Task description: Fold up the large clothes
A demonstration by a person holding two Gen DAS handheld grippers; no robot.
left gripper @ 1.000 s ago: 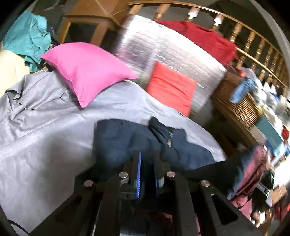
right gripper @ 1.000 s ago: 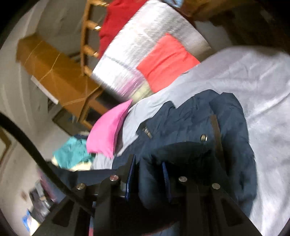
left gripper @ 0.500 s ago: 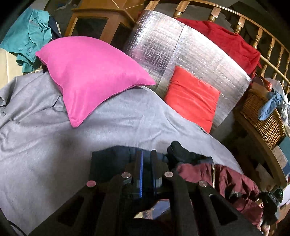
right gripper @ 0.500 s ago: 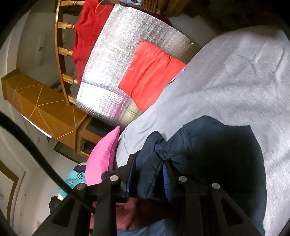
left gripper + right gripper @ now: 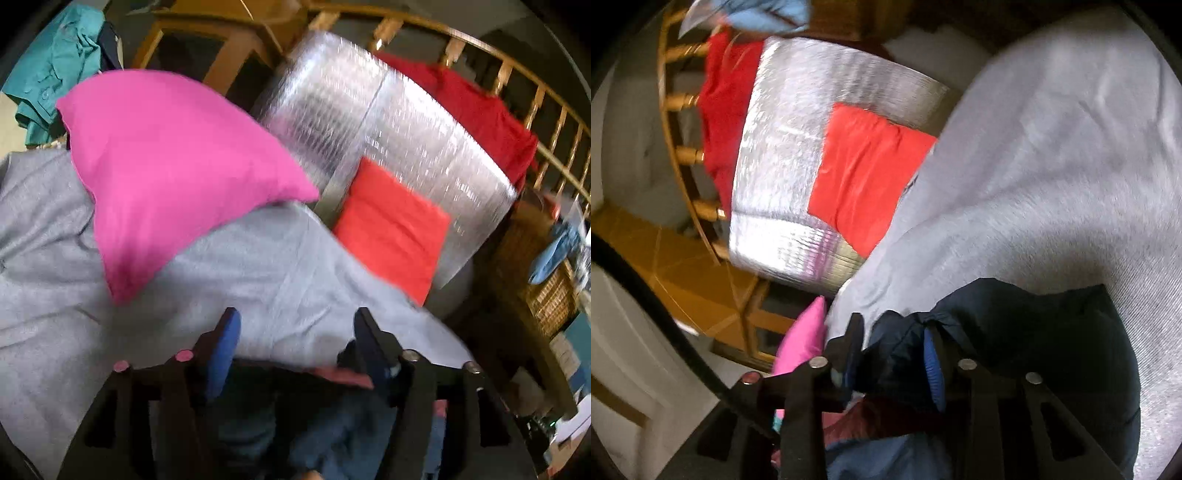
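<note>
A navy puffer jacket (image 5: 1034, 350) with a maroon lining lies on a bed's grey sheet (image 5: 1052, 166). A puffy bunch of its edge fills the space between the pads of my right gripper (image 5: 894, 339). Those jaws are opening, and the fabric touches both pads. In the left wrist view my left gripper (image 5: 297, 328) is opening wide, and only grey sheet (image 5: 277, 266) shows between its fingertips. A strip of the jacket's maroon lining (image 5: 343, 374) lies low by its right finger, with no grip on it.
A pink pillow (image 5: 166, 166) rests on the sheet ahead to the left. A red cushion (image 5: 391, 229) leans on a silver foil mat (image 5: 369, 122) behind the bed. A wicker basket (image 5: 550, 295) and a wooden railing (image 5: 517, 70) stand at the right.
The left jaws were shut on the dark jacket and now stand wide with the fabric released. Both grippers have carried the jacket toward the pillows. The right jaws have widened slightly.
</note>
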